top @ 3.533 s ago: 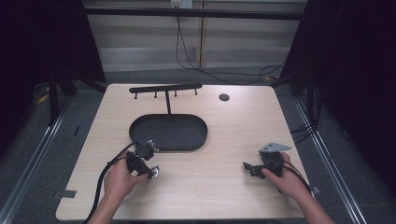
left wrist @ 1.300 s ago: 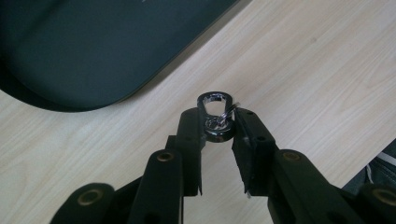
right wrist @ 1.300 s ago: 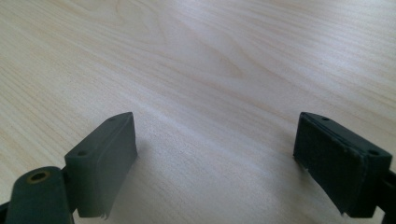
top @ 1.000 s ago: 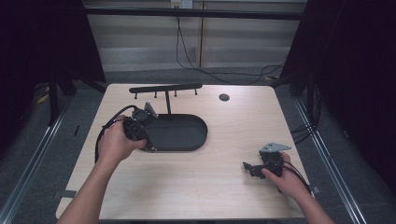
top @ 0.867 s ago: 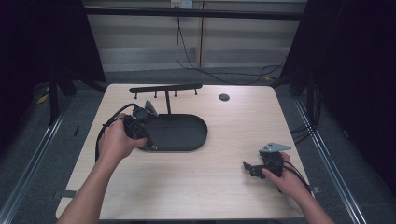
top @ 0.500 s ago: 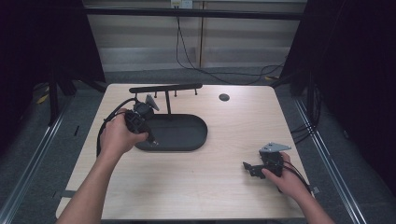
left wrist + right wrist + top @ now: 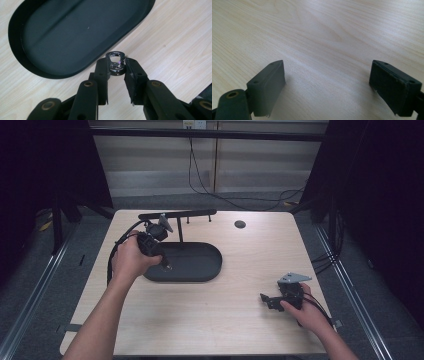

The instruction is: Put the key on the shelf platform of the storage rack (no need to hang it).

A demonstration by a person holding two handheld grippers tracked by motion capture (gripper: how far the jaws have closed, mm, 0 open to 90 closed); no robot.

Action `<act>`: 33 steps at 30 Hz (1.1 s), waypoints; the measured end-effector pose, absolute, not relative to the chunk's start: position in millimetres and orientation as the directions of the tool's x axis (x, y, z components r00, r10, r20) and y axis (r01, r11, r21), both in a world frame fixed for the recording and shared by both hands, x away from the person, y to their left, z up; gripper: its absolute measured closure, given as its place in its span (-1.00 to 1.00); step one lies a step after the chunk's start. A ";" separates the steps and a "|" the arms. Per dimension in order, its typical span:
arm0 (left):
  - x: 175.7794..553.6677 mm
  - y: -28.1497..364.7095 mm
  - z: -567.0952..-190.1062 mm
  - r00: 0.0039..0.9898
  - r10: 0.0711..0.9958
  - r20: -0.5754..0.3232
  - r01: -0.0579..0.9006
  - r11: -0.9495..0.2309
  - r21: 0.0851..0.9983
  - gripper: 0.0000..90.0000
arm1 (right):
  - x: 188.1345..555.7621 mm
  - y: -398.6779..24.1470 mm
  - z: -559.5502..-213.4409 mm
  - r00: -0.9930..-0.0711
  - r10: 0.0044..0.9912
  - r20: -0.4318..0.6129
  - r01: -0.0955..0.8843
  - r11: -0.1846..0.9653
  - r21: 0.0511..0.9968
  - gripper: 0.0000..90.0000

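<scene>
My left gripper (image 7: 167,265) hangs over the left end of the black oval base (image 7: 200,265) of a stand, just below the stand's horizontal bar with pegs (image 7: 177,214). In the left gripper view, this gripper (image 7: 116,66) is shut on a small shiny metal ring (image 7: 115,71), whose oval loop sticks out past the fingertips. Below it lie the oval base (image 7: 62,37) and the wooden table. My right gripper (image 7: 265,299) rests low at the table's front right. In the right gripper view its jaws (image 7: 327,85) stand wide open over bare wood.
A small dark round disc (image 7: 240,224) lies on the table at the back right. The stand's thin post (image 7: 180,232) rises from the base close to my left gripper. Metal rails run along both sides of the table.
My left hand has travelled from the table's front left up and away to the stand, rising a little closer to the bar in the last second. The right hand has stayed still.
</scene>
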State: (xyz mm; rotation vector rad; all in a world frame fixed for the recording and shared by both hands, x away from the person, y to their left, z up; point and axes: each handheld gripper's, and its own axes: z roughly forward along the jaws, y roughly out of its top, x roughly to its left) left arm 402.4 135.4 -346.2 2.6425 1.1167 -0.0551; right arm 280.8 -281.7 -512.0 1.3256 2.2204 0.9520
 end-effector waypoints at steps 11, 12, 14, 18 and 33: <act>412.6 129.3 -349.4 0.695 0.705 -0.141 0.717 -0.664 0.213 0.62 | 280.8 -281.7 -512.1 -0.481 0.876 0.018 0.616 0.324 0.718 -0.72; 413.4 128.0 -350.1 0.695 0.705 -0.139 0.716 -0.665 0.210 0.62 | 280.8 -281.7 -512.0 -0.481 0.877 0.017 0.617 0.324 0.717 -0.72; 415.2 125.9 -350.2 0.695 0.706 -0.134 0.716 -0.665 0.211 0.62 | 280.8 -281.7 -512.0 -0.481 0.877 0.017 0.617 0.325 0.717 -0.72; 418.1 122.1 -350.5 0.696 0.705 -0.133 0.715 -0.666 0.214 0.62 | 280.8 -281.7 -512.1 -0.481 0.876 0.018 0.616 0.324 0.718 -0.72; 430.2 112.5 -353.6 0.694 0.710 -0.121 0.716 -0.661 0.225 0.62 | 280.8 -281.7 -512.0 -0.481 0.877 0.017 0.616 0.324 0.718 -0.72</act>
